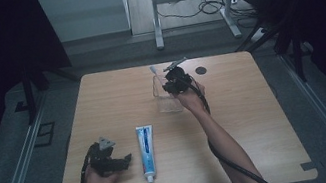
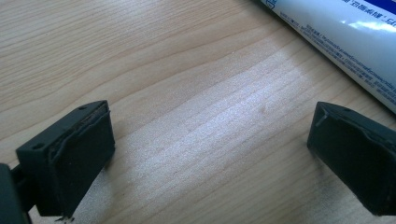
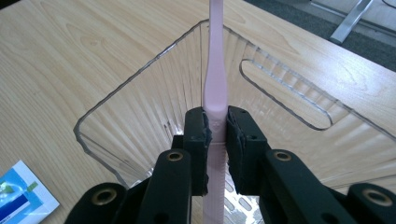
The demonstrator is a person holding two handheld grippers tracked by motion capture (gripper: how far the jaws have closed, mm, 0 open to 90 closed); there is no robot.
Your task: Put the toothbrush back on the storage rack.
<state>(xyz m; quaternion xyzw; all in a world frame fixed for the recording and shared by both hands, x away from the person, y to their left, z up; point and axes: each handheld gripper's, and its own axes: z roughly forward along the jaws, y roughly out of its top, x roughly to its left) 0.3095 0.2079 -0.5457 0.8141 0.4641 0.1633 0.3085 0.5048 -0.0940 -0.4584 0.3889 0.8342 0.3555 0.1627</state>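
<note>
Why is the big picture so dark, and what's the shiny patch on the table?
The high view is dim, its edges nearly black. In the left gripper view light glares off the table and the toothpaste tube. The right gripper view is bright and sharp on the pink toothbrush.

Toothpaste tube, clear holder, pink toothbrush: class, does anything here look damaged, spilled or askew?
Nothing stands out. The toothpaste tube lies flat and capped on the table, the clear holder stands upright, and the right gripper holds the pink toothbrush over it.

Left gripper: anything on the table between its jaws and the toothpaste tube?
No. In the left gripper view, bare wood runs from the open left gripper to the toothpaste tube. The high view agrees: left gripper, tube, nothing between.
</note>
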